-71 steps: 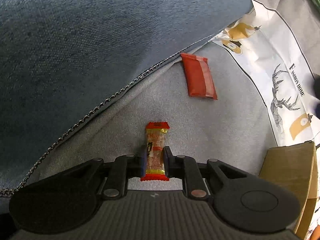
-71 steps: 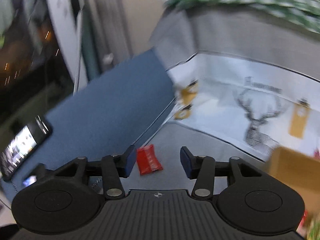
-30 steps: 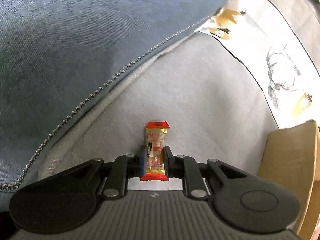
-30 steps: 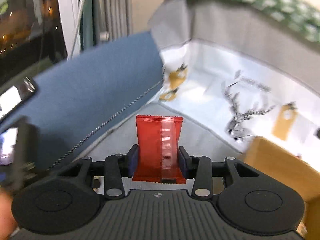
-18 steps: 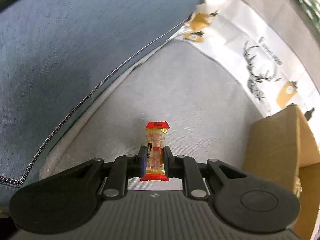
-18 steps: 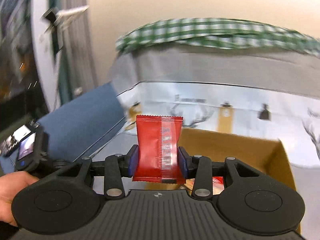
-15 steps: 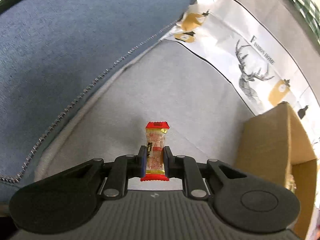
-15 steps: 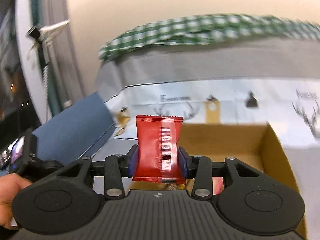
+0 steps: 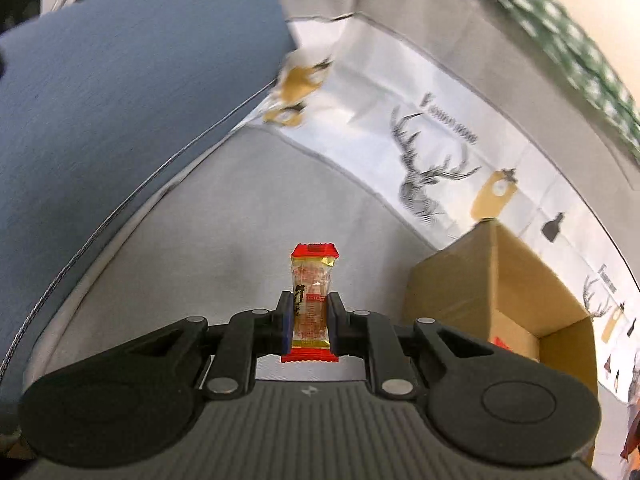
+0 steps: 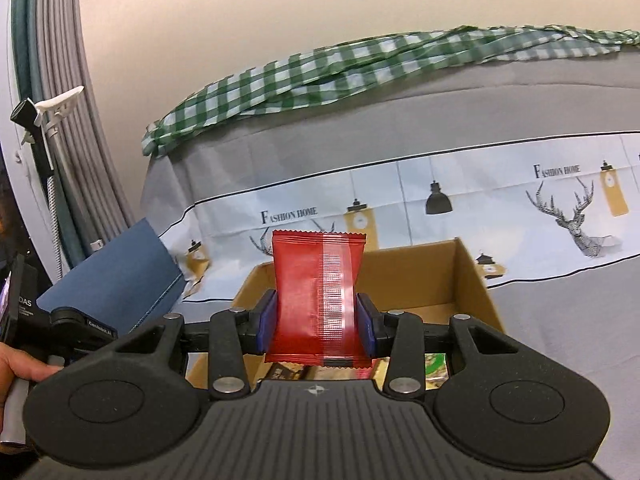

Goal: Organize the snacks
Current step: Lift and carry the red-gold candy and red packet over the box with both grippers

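My left gripper [image 9: 309,316] is shut on a small clear candy bar with red ends [image 9: 313,300], held upright above the grey cushion. An open cardboard box [image 9: 452,292] stands to its right. In the right wrist view my right gripper [image 10: 317,320] is shut on a flat red snack packet [image 10: 316,296], held upright over the near edge of the same cardboard box [image 10: 464,276]. Wrapped snacks [image 10: 434,368] lie on the box floor below the packet.
A blue denim cushion [image 9: 120,92] rises on the left. A grey and white cover printed with deer [image 10: 576,216] drapes the seat back, with a green checked cloth [image 10: 340,72] on top. A hand [image 10: 16,360] holds the other gripper's handle at the far left.
The right gripper swung right with the red packet, from over the grey cushion to above the cardboard box. The left gripper rose and tilted up, bringing the box further into its view.
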Demonstrator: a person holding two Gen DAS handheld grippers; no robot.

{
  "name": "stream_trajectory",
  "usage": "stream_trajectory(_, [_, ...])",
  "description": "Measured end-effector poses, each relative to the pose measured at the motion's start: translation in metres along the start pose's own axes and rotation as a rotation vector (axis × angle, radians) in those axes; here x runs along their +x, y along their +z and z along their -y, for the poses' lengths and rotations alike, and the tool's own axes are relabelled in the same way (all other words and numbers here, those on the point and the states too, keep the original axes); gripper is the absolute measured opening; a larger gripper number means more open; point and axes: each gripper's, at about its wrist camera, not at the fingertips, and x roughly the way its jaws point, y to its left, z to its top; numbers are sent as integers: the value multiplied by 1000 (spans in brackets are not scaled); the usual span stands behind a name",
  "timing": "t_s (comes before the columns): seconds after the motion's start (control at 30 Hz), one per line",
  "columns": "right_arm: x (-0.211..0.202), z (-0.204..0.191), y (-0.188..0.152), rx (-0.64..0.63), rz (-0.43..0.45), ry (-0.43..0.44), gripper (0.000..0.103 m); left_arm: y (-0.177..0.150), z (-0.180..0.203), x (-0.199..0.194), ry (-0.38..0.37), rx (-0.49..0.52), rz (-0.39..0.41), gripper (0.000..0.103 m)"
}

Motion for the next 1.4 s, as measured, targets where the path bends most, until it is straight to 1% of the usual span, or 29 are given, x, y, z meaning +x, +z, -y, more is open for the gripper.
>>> stream_trajectory(0.1, [-2,2,1,-17,11,-23,43,-2,21,-7,-13,67,67,18])
stream_trajectory(0.23, [-4,4,2,-34,26,-41,43,-7,52,-18,-59,160,162,18])
stream_trajectory(0.4, [-4,6,3,-45,39,-65,43,-19,89,-42,-183,291,306,18])
stream_trajectory(0.5, [-5,7,3,-51,47,-76,43,-29,109,-53,-258,362,356,18])
stream_trajectory(0.6, [-4,6,2,-59,45,-81,43,-40,124,-58,-319,411,364,18])
stream_trajectory(0.7, [-4,4,1,-70,48,-88,43,-47,133,-59,-358,438,359,18])
stream_trajectory(0.93, [-2,1,0,-78,52,-109,43,-51,140,-61,-413,448,356,18])
stream_trajectory(1.3, [0,-5,-2,-91,67,-122,43,-56,148,-62,-463,465,344,18])
stream_trajectory(1.37, [1,-5,-3,-93,65,-121,44,-55,148,-62,-491,469,332,18])
stream_trajectory(1.4, [2,-5,-4,-93,58,-122,46,-55,149,-61,-506,470,322,23])
